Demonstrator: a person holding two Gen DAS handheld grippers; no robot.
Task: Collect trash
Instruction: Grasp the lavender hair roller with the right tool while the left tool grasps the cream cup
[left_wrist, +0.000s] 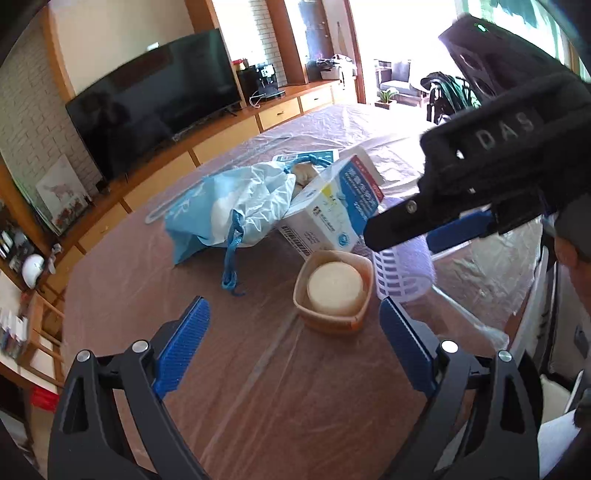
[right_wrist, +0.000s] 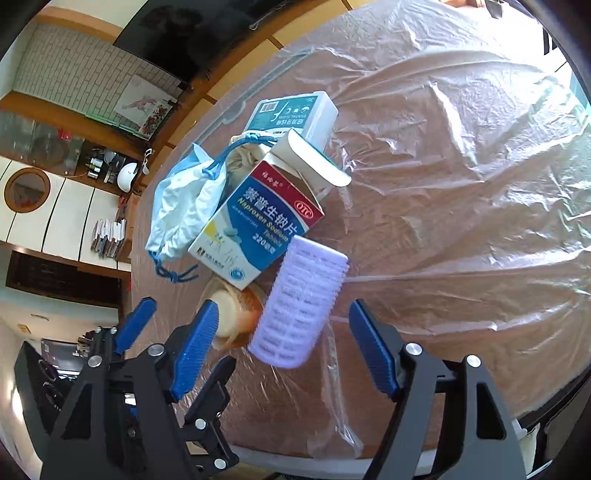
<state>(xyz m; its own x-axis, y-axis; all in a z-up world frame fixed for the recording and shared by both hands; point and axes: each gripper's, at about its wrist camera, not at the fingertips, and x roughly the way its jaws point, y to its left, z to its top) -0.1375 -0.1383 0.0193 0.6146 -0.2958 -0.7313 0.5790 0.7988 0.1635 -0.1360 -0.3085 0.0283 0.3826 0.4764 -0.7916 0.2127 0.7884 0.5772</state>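
A light blue drawstring trash bag (left_wrist: 229, 210) (right_wrist: 184, 210) lies open on the table with crumpled paper inside. A blue and white medicine box (left_wrist: 332, 206) (right_wrist: 255, 221) leans beside it, with a second box (right_wrist: 291, 114) behind. A lilac hair roller (left_wrist: 402, 266) (right_wrist: 299, 310) and a small tan cup with a white disc (left_wrist: 334, 291) (right_wrist: 232, 314) sit in front. My left gripper (left_wrist: 295, 339) is open, just short of the cup. My right gripper (right_wrist: 280, 343) is open above the roller; it shows from the side in the left wrist view (left_wrist: 424, 225).
The round table (left_wrist: 258, 387) (right_wrist: 461, 221) is covered with crinkled clear plastic film. A TV (left_wrist: 155, 99) and a wooden cabinet stand behind it. The table's near edge (right_wrist: 332, 461) runs below my right gripper.
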